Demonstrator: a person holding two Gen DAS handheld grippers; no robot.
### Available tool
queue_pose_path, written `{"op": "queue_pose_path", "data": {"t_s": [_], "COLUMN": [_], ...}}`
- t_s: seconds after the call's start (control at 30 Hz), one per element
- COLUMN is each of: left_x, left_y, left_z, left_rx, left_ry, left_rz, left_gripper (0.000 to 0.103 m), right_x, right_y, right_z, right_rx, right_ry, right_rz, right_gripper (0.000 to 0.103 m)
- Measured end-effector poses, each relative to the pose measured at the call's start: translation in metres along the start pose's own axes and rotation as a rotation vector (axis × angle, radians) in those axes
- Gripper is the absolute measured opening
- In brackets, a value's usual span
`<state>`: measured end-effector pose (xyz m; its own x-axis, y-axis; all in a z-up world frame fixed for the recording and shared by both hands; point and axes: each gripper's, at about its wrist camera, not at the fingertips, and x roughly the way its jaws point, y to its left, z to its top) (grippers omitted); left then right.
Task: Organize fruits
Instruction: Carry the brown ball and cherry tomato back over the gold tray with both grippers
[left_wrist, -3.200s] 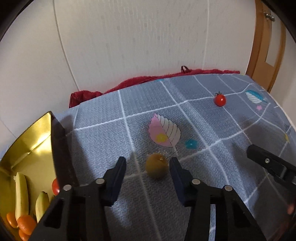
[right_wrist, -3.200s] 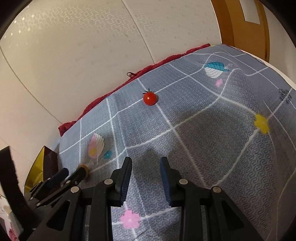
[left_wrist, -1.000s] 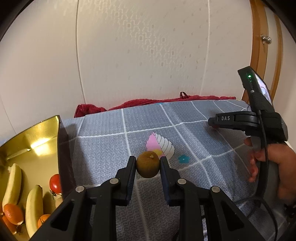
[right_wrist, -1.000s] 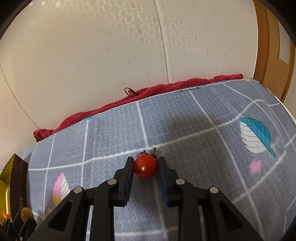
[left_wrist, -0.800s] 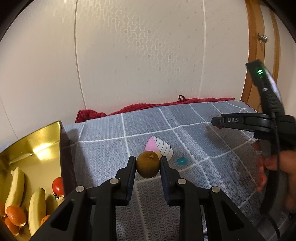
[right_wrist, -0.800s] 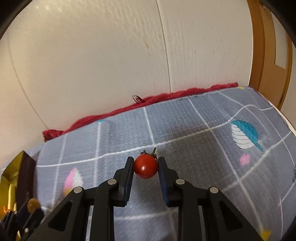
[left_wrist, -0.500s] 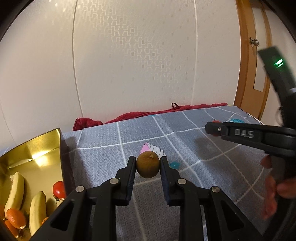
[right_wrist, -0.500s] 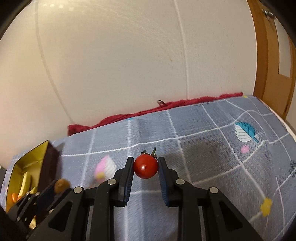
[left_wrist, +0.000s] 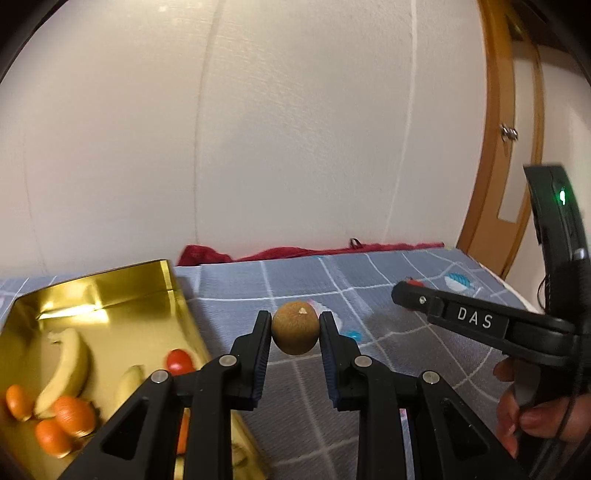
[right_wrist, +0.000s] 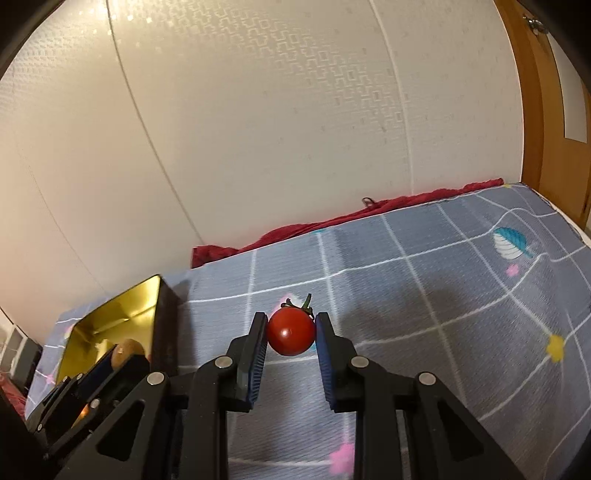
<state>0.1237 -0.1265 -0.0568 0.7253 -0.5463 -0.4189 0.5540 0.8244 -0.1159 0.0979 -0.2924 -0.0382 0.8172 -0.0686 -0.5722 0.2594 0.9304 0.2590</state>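
Currently both grippers are loaded and lifted off the grey patterned cloth.

Landmark: gold tin, lying open on the cloth at the left of both views. Inside it: bananas, small oranges and one red tomato, all near the tin's right wall.

Left gripper: jaws clamped on the brown round fruit, held in the air just right of the tin's right wall and above the cloth. Seen from the right wrist, the same fruit sits near the tin's rim.

Right gripper: jaws clamped on the cherry tomato, stem pointing up, well to the right of the tin. The person's hand shows below this tool's handle.

Step in hand (judgement): carry both fruits to the tin, left one first because it is nearer.

Notes for doing it well:
- clear the tin's wall before lowering;
- release low, over bare gold floor, so the round fruit does not roll or bounce onto the bananas;
- keep the grip on the tomato light, since its skin likely bruises;
- stagger the two arms so the tools do not collide above the tin.
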Motion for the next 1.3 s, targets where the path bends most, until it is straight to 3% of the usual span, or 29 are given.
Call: {"op": "queue_pose_path", "data": {"t_s": [0.4, 0.63, 0.87, 1.03, 1.3], "left_x": [-0.056, -0.07, -0.07, -0.065, -0.081], "left_y": [0.077, 0.119, 0.14, 0.144, 0.155], "left_z": [-0.017, -0.031, -0.045, -0.044, -0.053], "left_rx": [-0.091, -0.154, -0.235, -0.305, -0.269], "left_ry": [-0.026, -0.008, 0.049, 0.153, 0.182], "left_rz": [0.11, 0.131, 0.107, 0.061, 0.119], "left_gripper": [0.026, 0.026, 0.027, 0.027, 0.027], "right_x": [-0.005, 0.0, 0.006, 0.015, 0.026], "right_y": [0.059, 0.098, 0.13, 0.142, 0.16], "right_z": [-0.021, -0.037, -0.05, -0.056, -0.062], "right_rx": [-0.049, -0.108, -0.186, -0.22, -0.233], "right_ry": [0.033, 0.077, 0.12, 0.149, 0.196], "right_rz": [0.094, 0.15, 0.19, 0.192, 0.243], "right_gripper": [0.026, 0.026, 0.026, 0.026, 0.026]}}
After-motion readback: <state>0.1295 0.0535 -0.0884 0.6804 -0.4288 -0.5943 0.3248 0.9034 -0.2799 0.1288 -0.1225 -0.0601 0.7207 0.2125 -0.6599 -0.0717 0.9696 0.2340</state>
